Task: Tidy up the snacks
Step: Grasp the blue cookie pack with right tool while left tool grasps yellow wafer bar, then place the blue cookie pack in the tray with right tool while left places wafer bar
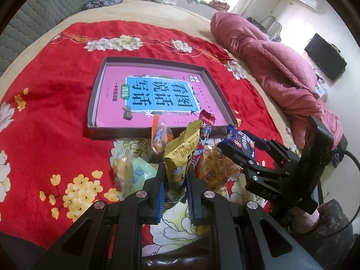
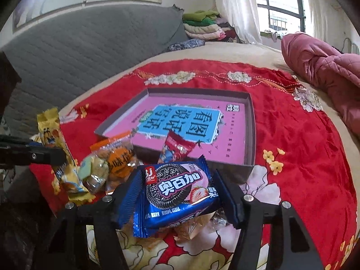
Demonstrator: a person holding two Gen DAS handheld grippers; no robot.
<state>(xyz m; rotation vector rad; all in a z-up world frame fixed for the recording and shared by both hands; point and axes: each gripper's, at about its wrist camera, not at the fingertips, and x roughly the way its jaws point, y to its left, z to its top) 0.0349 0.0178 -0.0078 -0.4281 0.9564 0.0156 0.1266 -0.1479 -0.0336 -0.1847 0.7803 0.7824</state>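
My left gripper (image 1: 175,177) is shut on a yellow snack packet (image 1: 183,148) that stands upright between its blue pads; the right wrist view shows that packet (image 2: 50,132) at the far left. To its right, my right gripper (image 1: 238,150) is shut on a blue cookie packet (image 1: 241,142), which it holds just above the pile. In its own view the right gripper (image 2: 176,180) has the cookie packet (image 2: 177,191) flat across its jaws. Loose snacks lie below: an orange packet (image 1: 159,135), a red one (image 1: 205,121) and a pale green one (image 1: 137,171). Behind them lies a shallow dark box (image 1: 93,103) with a pink printed bottom.
Everything rests on a red floral blanket (image 1: 56,112) spread over a bed. A pink quilt (image 1: 281,67) is bunched along the right side. A grey padded headboard (image 2: 78,51) rises on the left, and folded clothes (image 2: 202,27) are stacked by the window.
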